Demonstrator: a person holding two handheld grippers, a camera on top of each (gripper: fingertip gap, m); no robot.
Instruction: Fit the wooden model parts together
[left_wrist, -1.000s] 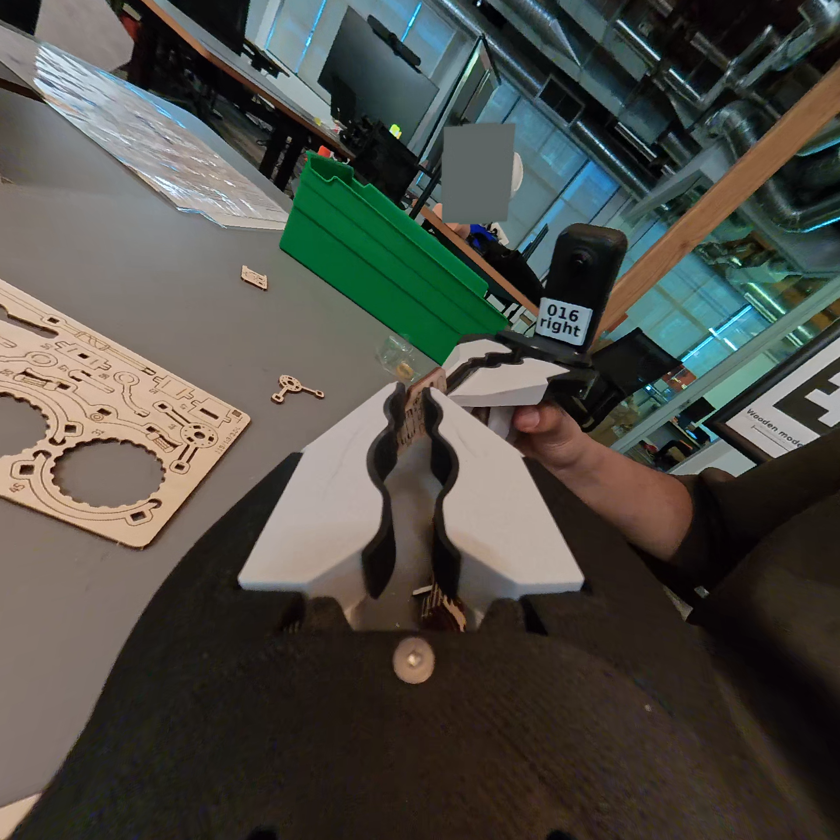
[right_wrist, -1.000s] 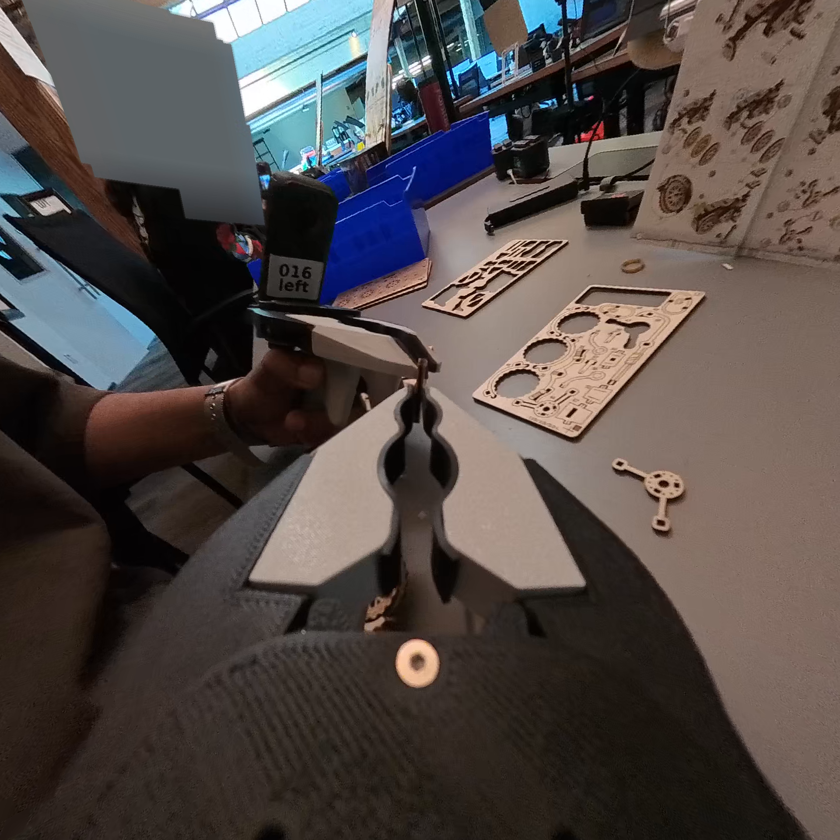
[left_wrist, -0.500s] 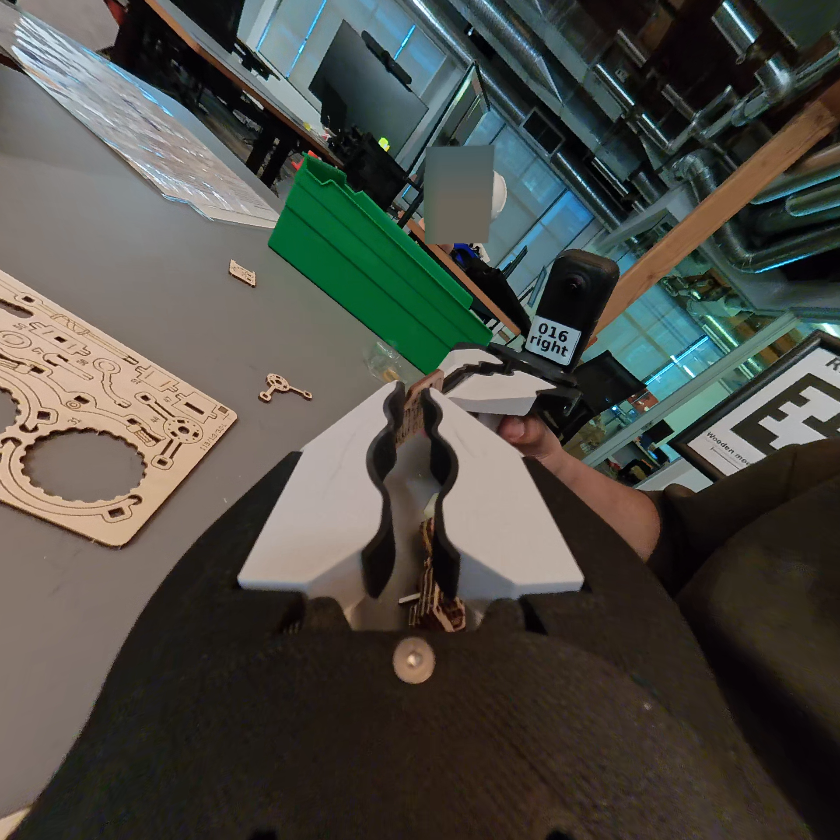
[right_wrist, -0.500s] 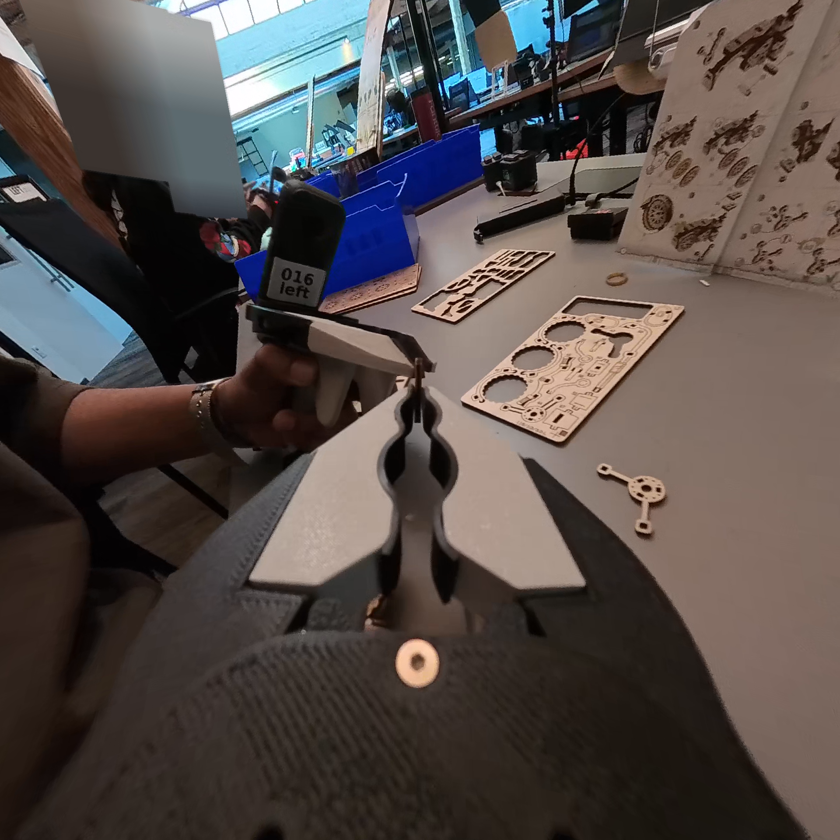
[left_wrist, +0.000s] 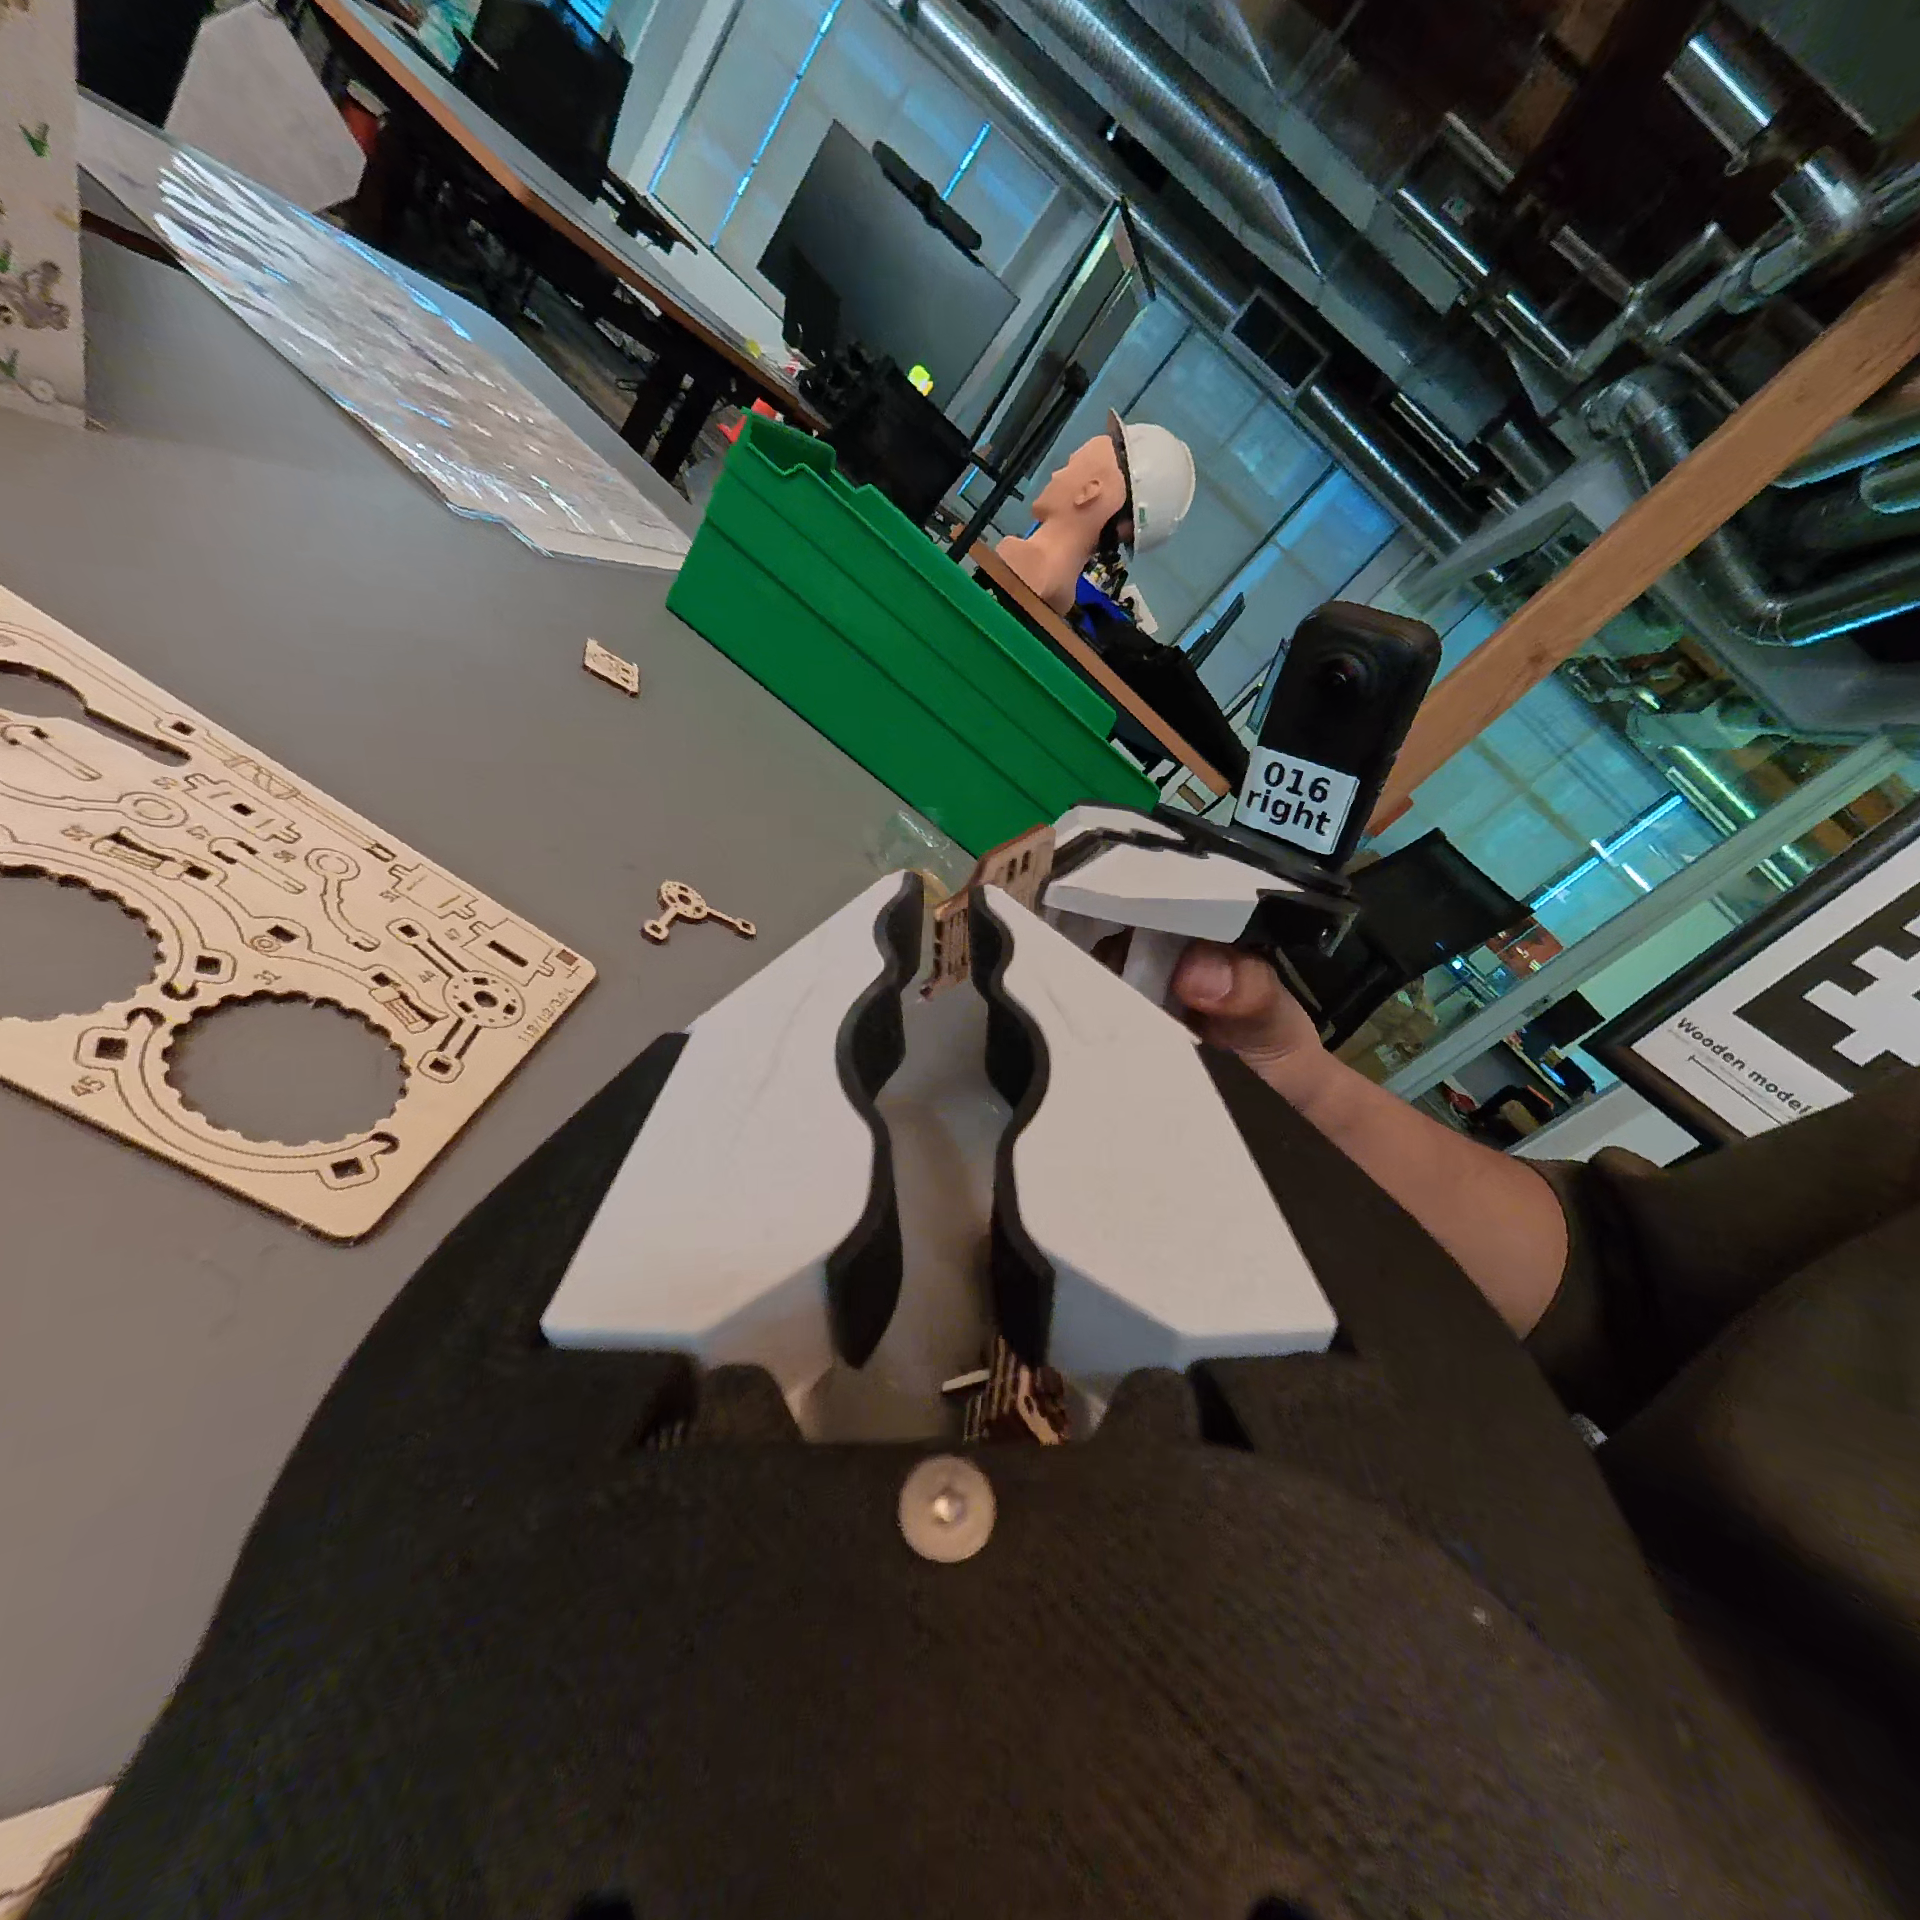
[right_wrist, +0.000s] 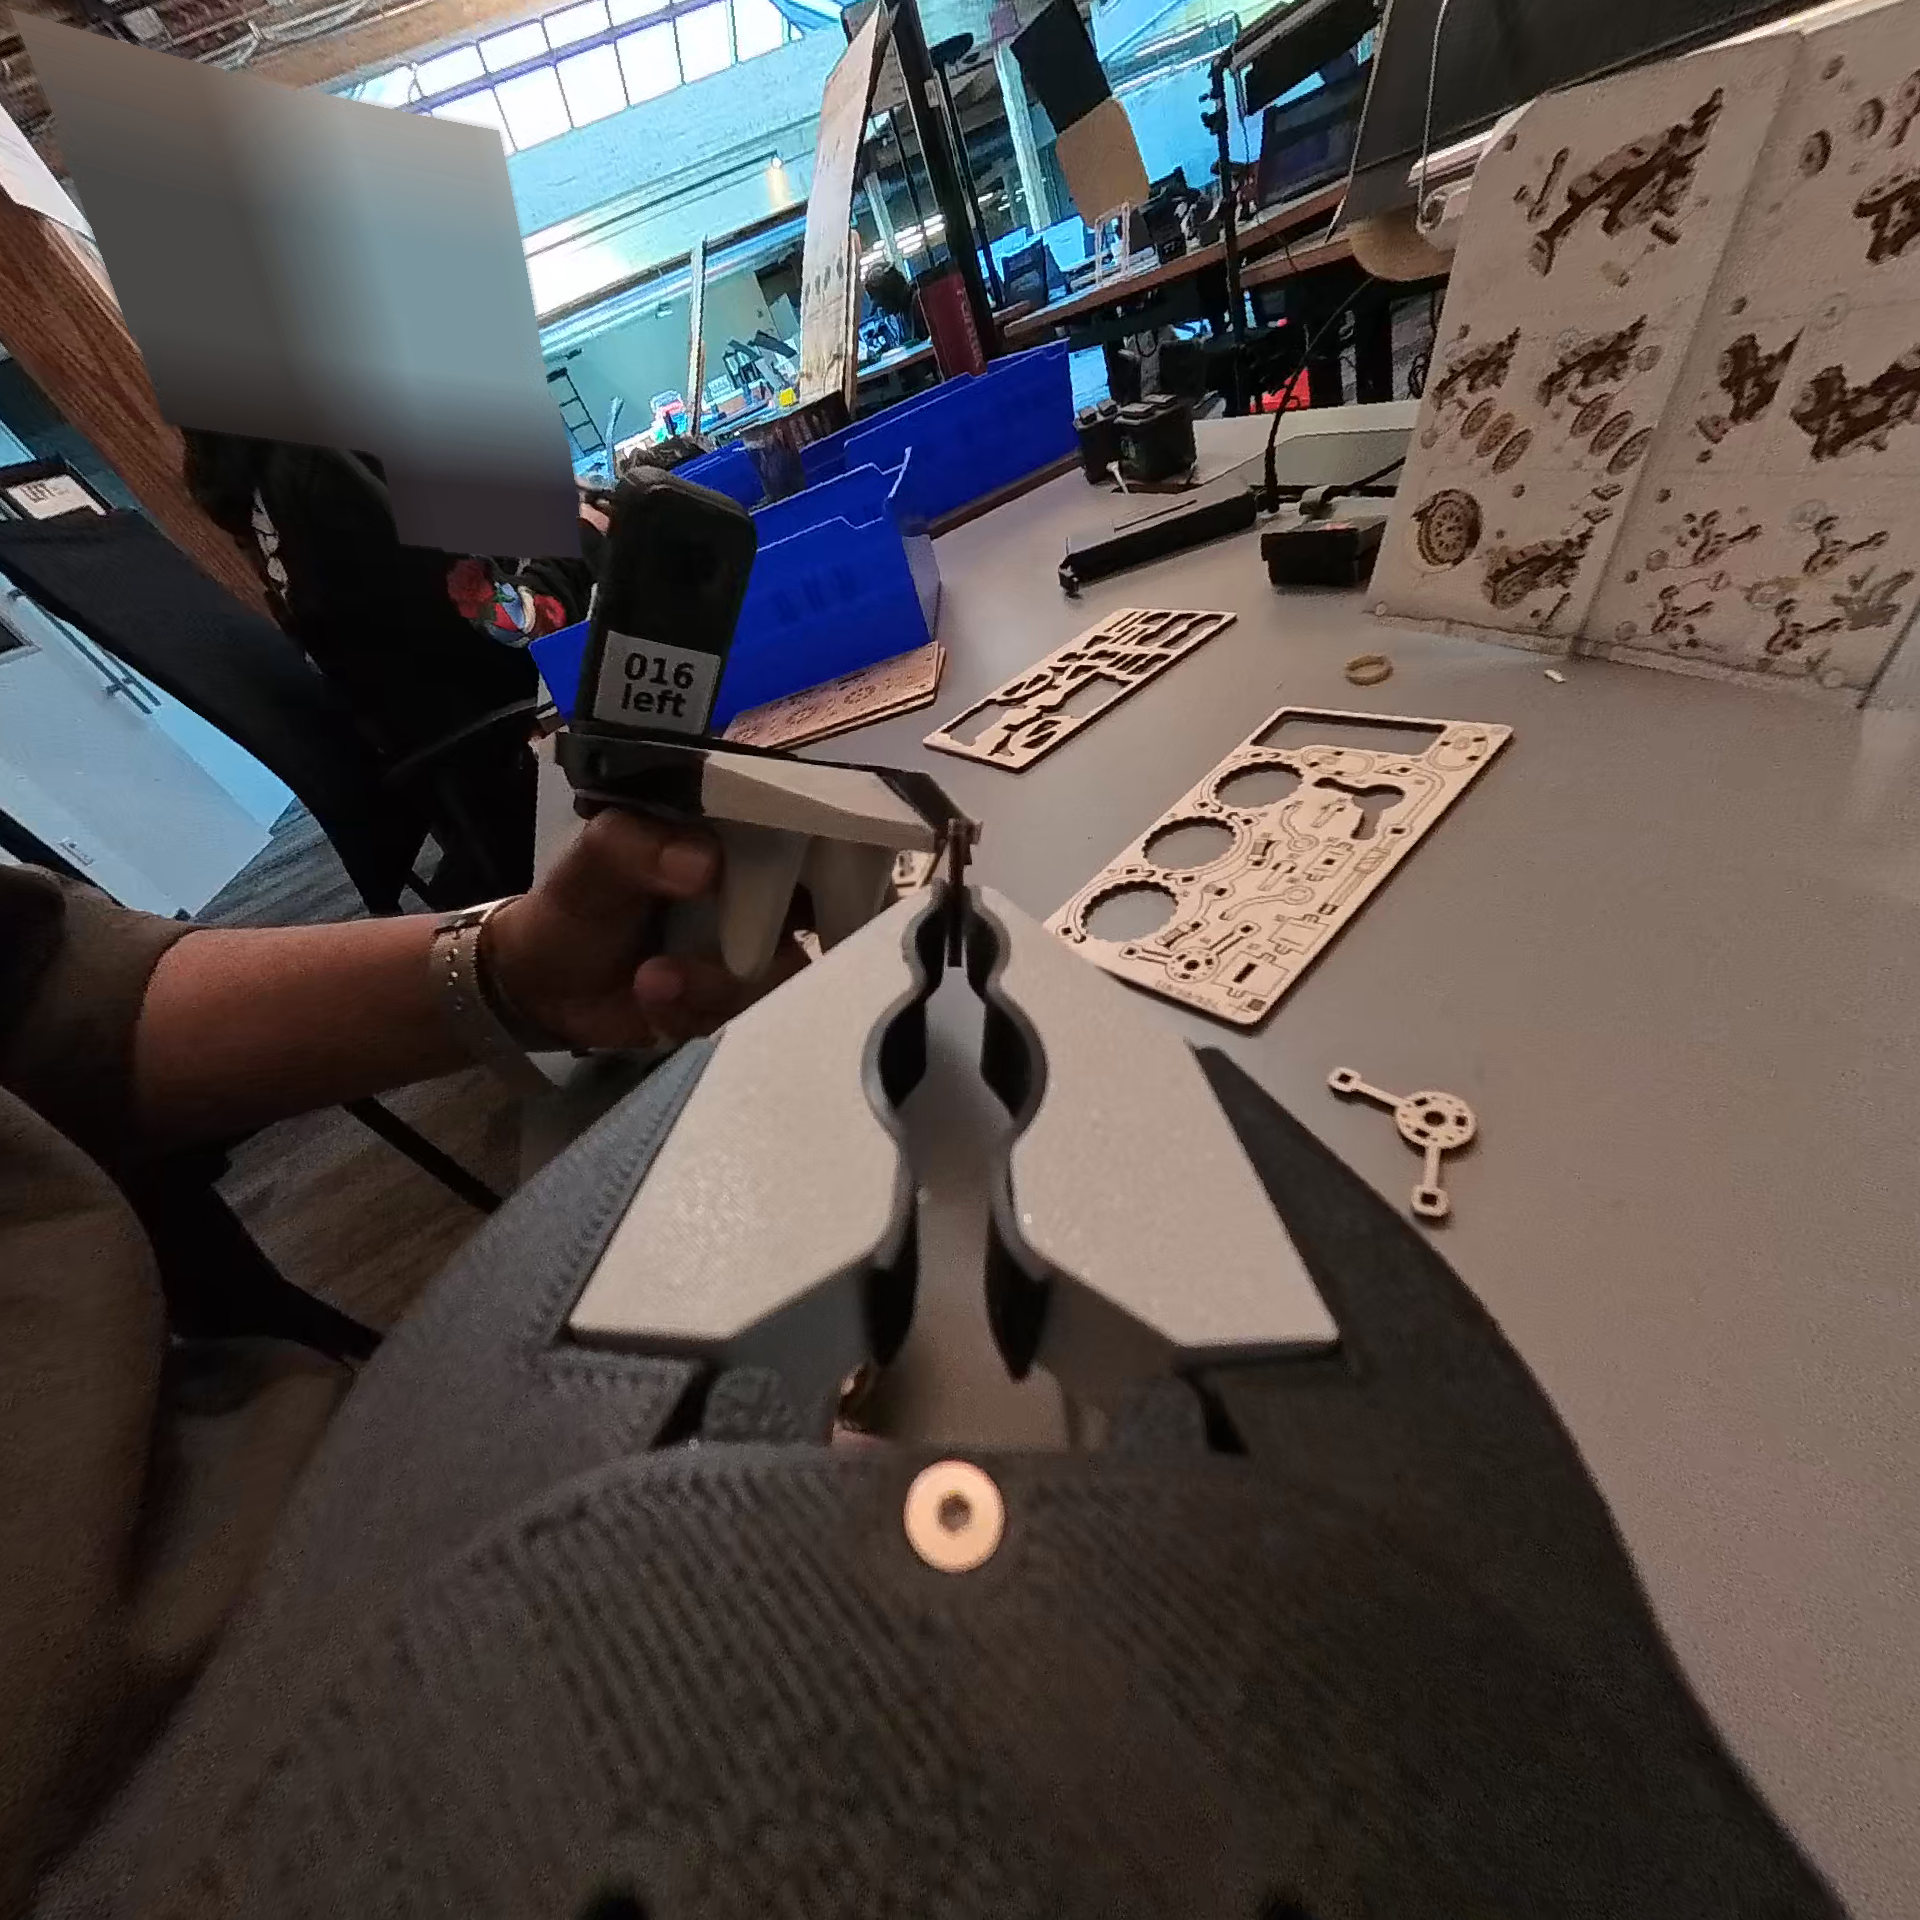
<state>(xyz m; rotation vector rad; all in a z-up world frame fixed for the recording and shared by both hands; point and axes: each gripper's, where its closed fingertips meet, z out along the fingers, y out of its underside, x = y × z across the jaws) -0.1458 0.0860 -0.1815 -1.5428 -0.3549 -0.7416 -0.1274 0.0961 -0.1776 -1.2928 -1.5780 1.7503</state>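
Observation:
My left gripper (left_wrist: 951, 925) is shut on a small flat wooden part (left_wrist: 948, 940) held upright at its tips. My right gripper (right_wrist: 951, 914) is shut on a thin wooden part (right_wrist: 953, 930), seen edge-on. The two grippers meet tip to tip above the near table edge, and the two parts touch. In the left wrist view the right gripper (left_wrist: 1055, 868) comes in from the right with its slotted wooden part (left_wrist: 1013, 862). In the right wrist view the left gripper (right_wrist: 940, 821) comes in from the left. Another wooden scrap (left_wrist: 1013, 1397) sits deep at the base of my left fingers.
On the grey table lie a punched wooden sheet (right_wrist: 1278, 862), a second sheet (right_wrist: 1081, 675), a key-shaped part (right_wrist: 1413, 1127), a small loose piece (left_wrist: 611, 665) and a ring (right_wrist: 1366, 668). A green bin (left_wrist: 894, 665), blue bins (right_wrist: 831, 592) and a standing instruction sheet (right_wrist: 1683, 416) border them. The tips of both grippers are at nearly the same place. The wooden scrap (left_wrist: 1013, 1397) is about equally far from each gripper, around 11 centimeters.
Both grippers stay shut and tip to tip. The pair has shifted slightly, and the right gripper's wooden part shows more clearly beside my left fingertips.

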